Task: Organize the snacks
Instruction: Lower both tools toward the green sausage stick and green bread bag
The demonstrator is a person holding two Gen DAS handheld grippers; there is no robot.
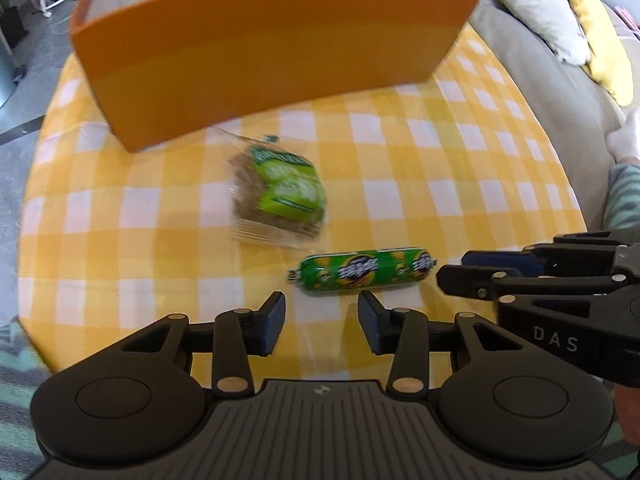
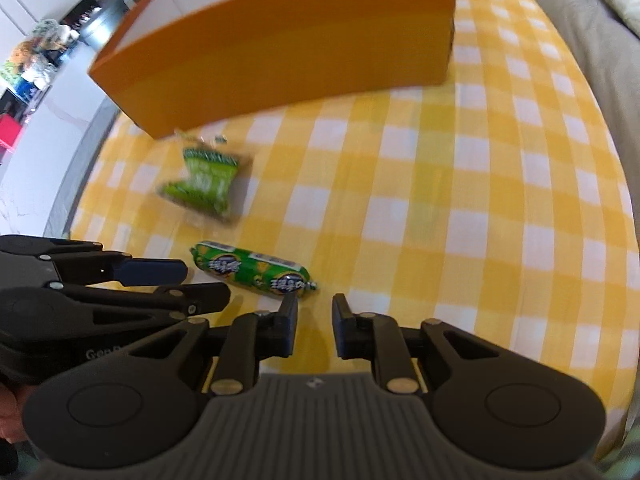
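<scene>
Readable text: "DAS" on the right gripper (image 1: 456,272) body and "Gen" on the left gripper (image 2: 188,284) body. Print on the green sausage stick (image 1: 362,272) and green snack pack (image 1: 280,196) is too blurred to read.

Both snacks lie on the yellow checked tablecloth (image 1: 440,160), outside the orange box (image 1: 260,56): the pack near the box's front wall, the sausage just ahead of both tongs.

Left tongs are narrowed with a gap and nothing between them. Right tongs are pressed together and empty.

A cushioned sofa (image 1: 532,4) sits beyond the table.
</scene>
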